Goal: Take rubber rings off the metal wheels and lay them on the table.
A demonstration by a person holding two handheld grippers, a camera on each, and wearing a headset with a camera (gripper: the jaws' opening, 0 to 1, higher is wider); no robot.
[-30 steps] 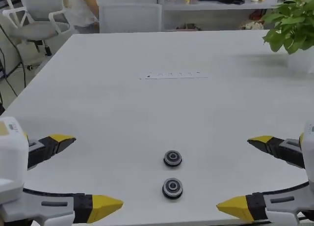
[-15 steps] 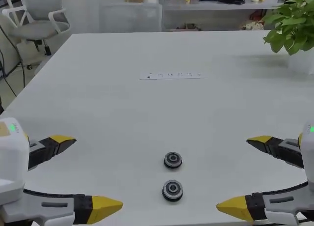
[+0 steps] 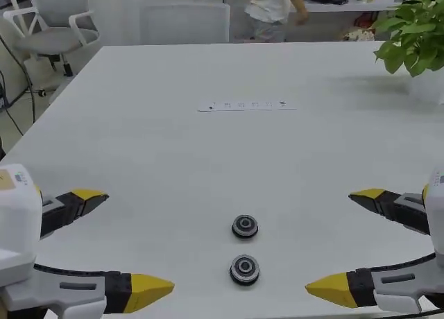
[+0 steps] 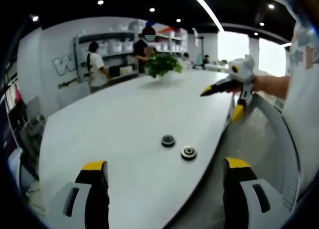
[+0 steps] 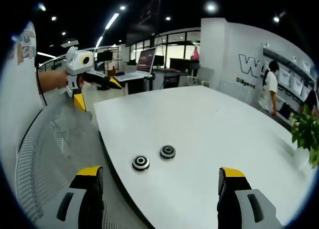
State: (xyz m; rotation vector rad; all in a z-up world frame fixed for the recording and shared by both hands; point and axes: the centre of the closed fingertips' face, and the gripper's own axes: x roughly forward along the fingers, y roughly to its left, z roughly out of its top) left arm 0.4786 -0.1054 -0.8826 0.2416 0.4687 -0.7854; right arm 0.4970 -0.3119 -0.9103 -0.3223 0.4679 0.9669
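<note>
- Not started: near wheel (image 3: 244, 268) on desk (image 3: 208, 152), far wheel (image 3: 244, 226) just behind it.
- Left hand-held gripper (image 3: 137, 241) and right hand-held gripper (image 3: 329, 243) flank near wheel, jaws spread wide, empty.
- Next: pin near wheel, peel its rubber ring (image 3: 233, 269).

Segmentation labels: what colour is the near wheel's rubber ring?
Black, around a silvery wheel; clearest in head view.

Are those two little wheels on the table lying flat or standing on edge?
Lying flat: the near wheel and the far wheel both show round faces upward on the table.
</note>
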